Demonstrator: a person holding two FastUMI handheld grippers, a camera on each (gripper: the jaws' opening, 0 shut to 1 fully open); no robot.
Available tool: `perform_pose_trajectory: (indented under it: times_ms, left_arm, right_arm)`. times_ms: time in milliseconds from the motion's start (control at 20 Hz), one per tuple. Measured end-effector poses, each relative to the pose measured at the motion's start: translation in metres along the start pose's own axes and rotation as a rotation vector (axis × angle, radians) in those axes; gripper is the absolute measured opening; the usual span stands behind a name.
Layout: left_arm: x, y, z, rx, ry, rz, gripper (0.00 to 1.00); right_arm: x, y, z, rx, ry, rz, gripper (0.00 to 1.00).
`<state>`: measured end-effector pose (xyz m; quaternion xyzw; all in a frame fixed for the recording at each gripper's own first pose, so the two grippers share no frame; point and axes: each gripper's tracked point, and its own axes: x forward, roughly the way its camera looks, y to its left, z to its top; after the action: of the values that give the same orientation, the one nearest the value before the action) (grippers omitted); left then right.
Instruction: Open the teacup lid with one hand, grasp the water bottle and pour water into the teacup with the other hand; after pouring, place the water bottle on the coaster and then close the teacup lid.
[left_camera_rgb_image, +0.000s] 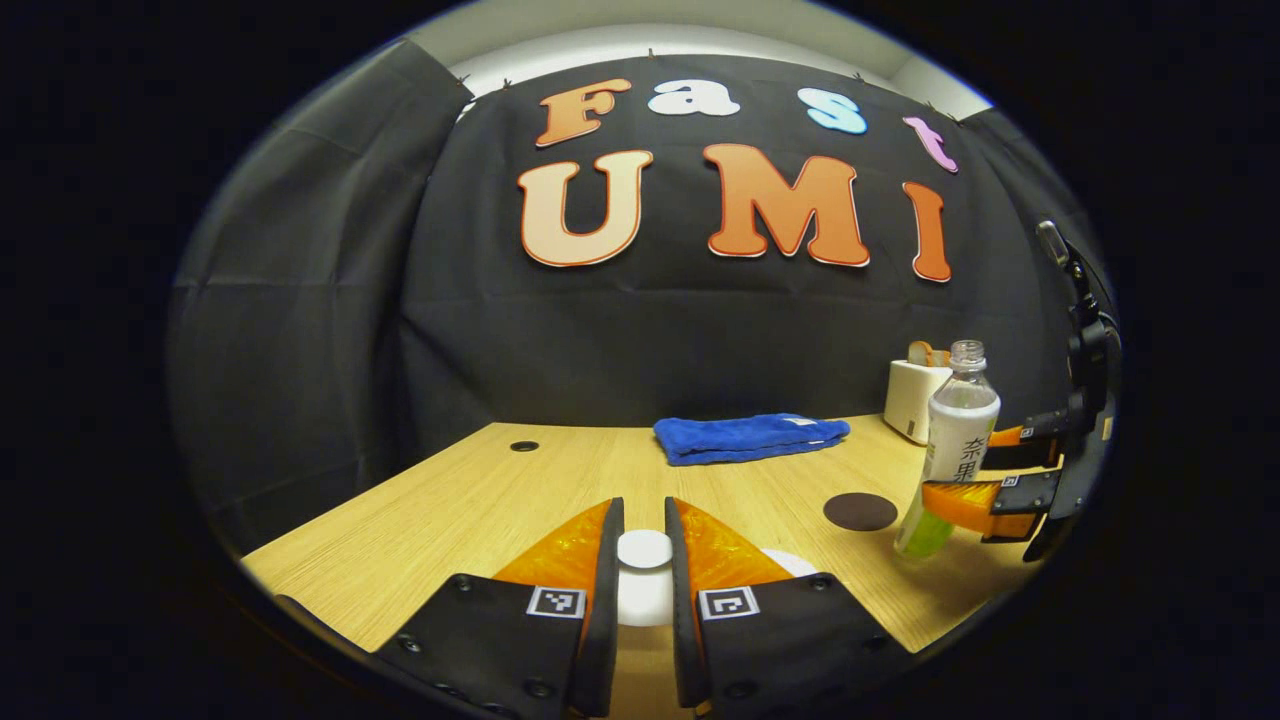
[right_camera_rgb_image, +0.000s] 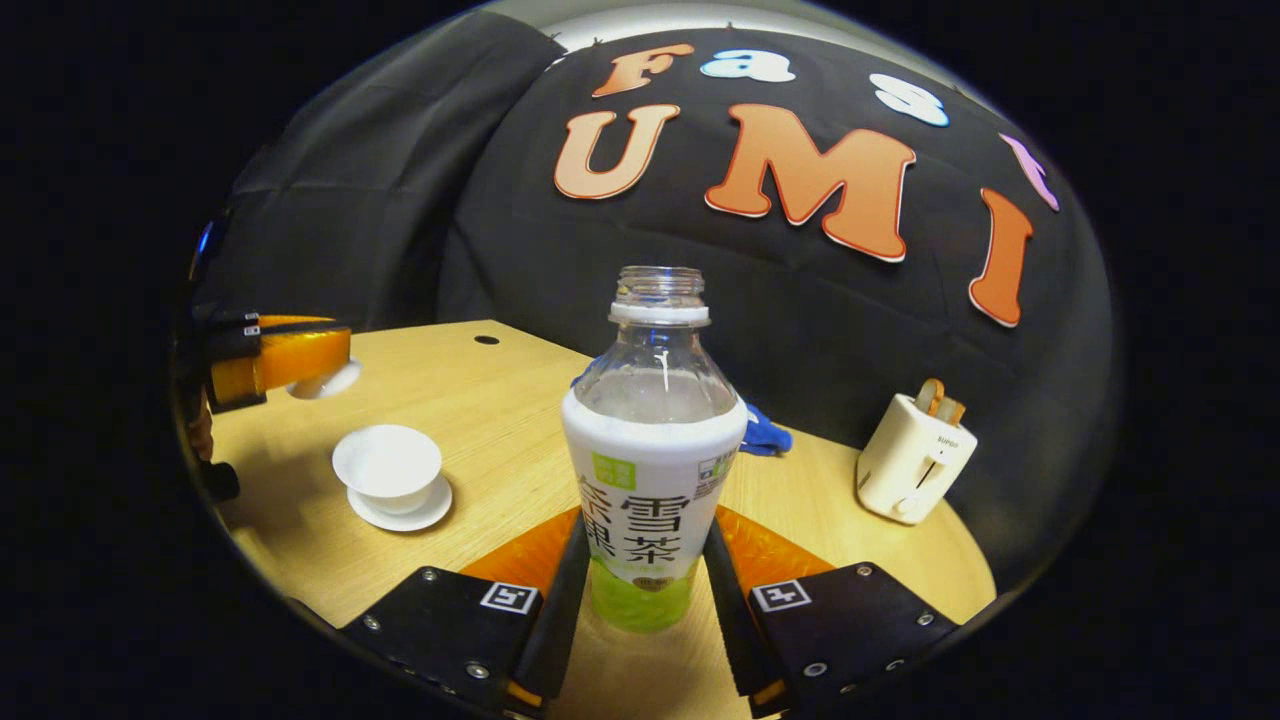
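- Left gripper (left_camera_rgb_image: 645, 560) pinching lid (left_camera_rgb_image: 644, 549) by its knob, raised off the table (left_camera_rgb_image: 470, 500); seen left of cup in right gripper view.
- Right gripper (right_camera_rgb_image: 645, 590) clamped on bottle (right_camera_rgb_image: 652, 450), uncapped, upright, lifted.
- Cup (right_camera_rgb_image: 387, 465) open on saucer (right_camera_rgb_image: 425, 510).
- Coaster (left_camera_rgb_image: 860, 511) bare, just beside bottle.
- Blue cloth (left_camera_rgb_image: 750, 437) and toaster (right_camera_rgb_image: 912, 455) near wall.

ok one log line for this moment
left gripper: holds lid | right gripper: grips bottle | teacup: open | coaster: bare
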<state>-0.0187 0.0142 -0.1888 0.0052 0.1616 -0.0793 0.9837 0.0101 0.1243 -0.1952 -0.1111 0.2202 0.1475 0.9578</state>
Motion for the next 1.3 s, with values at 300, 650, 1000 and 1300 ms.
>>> perform_pose_trajectory:
  times_ms: [300, 650, 1000, 1300]
  left_arm:
    - [-0.009, 0.023, -0.003, 0.021, 0.000, 0.043, 0.27]
    - [-0.015, 0.032, -0.004, 0.043, -0.007, 0.060, 0.27]
    - [-0.016, 0.043, -0.015, 0.032, 0.010, 0.064, 0.27]
    - [-0.020, 0.047, -0.019, 0.036, 0.012, 0.063, 0.27]
  right_arm:
    - [-0.002, -0.006, 0.016, -0.278, -0.024, -0.085, 0.63]
    - [0.006, -0.009, 0.030, -0.585, -0.033, -0.171, 0.63]
    - [0.012, 0.001, 0.029, -0.959, -0.050, -0.235, 0.63]
    - [0.014, 0.006, 0.037, -1.183, -0.089, -0.282, 0.62]
